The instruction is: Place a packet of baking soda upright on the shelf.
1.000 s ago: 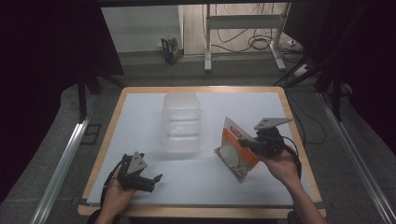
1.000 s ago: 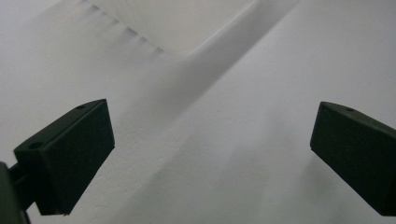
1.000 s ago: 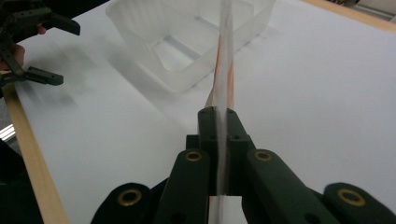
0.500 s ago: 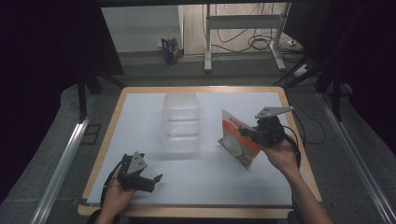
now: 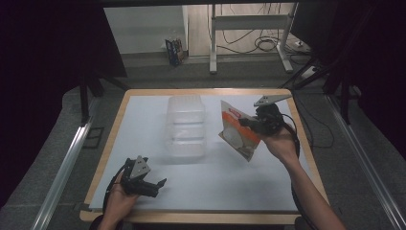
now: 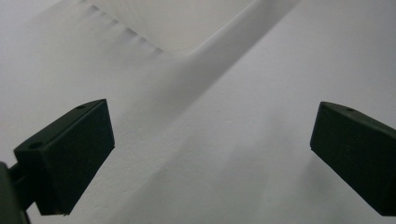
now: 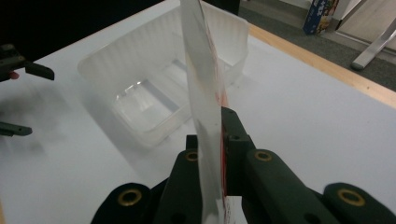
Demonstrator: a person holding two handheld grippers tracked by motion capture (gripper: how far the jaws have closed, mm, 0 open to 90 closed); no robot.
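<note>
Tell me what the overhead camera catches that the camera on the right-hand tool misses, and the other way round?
High view alone: the packet's printed orange and white face, both of the person's hands, and the floor cables beyond the table. Right gripper view alone: the packet edge-on, pinched between the right gripper's jaws. Both: the clear plastic tray and the left gripper, jaws apart.

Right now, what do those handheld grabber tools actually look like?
Both are black. The left gripper and right gripper each carry a grey three-cornered plate on top and trail a black cable. The jaws are blocky black pieces with brass-ringed screw holes near the base. Forearms look bare, without sleeves.
</note>
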